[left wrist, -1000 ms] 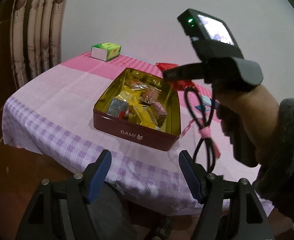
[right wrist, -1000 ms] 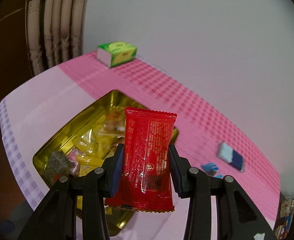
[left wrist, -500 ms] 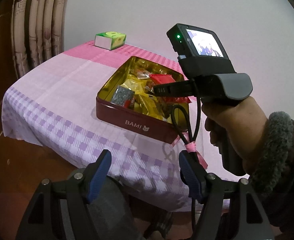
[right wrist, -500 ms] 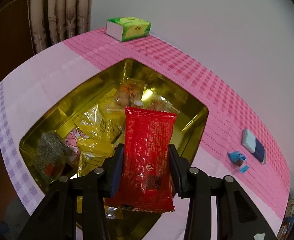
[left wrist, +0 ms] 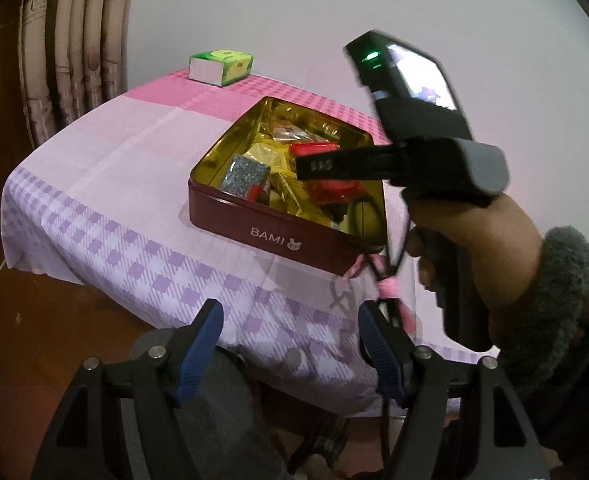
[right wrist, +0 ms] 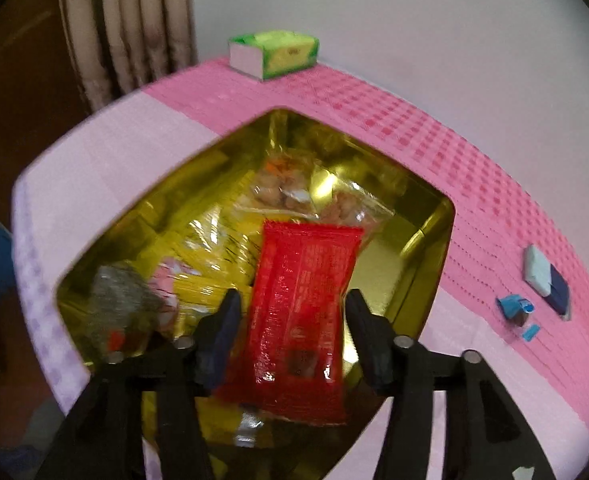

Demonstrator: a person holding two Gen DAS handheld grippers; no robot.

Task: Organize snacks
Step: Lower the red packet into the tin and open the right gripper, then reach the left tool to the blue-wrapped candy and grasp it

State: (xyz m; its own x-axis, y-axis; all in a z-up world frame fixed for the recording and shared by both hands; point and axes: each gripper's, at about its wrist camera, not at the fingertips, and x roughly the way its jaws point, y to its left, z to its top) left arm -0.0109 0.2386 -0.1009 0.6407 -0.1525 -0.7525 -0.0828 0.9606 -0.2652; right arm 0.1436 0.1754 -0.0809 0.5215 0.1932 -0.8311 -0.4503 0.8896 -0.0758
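The right gripper (right wrist: 292, 334) has spread its fingers since half a second ago, freeing the red snack packet (right wrist: 300, 312), which now lies in the BAMI tin (left wrist: 278, 236) over yellow wrappers (right wrist: 210, 264) and clear packets. The left gripper (left wrist: 290, 344) hangs open, off the table's edge.

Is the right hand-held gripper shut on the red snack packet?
No: the right hand-held gripper stands open, with gaps either side of the red snack packet.

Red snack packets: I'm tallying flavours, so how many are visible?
1: the red packet lies over the tin, between the open right tongs. Others may be buried.
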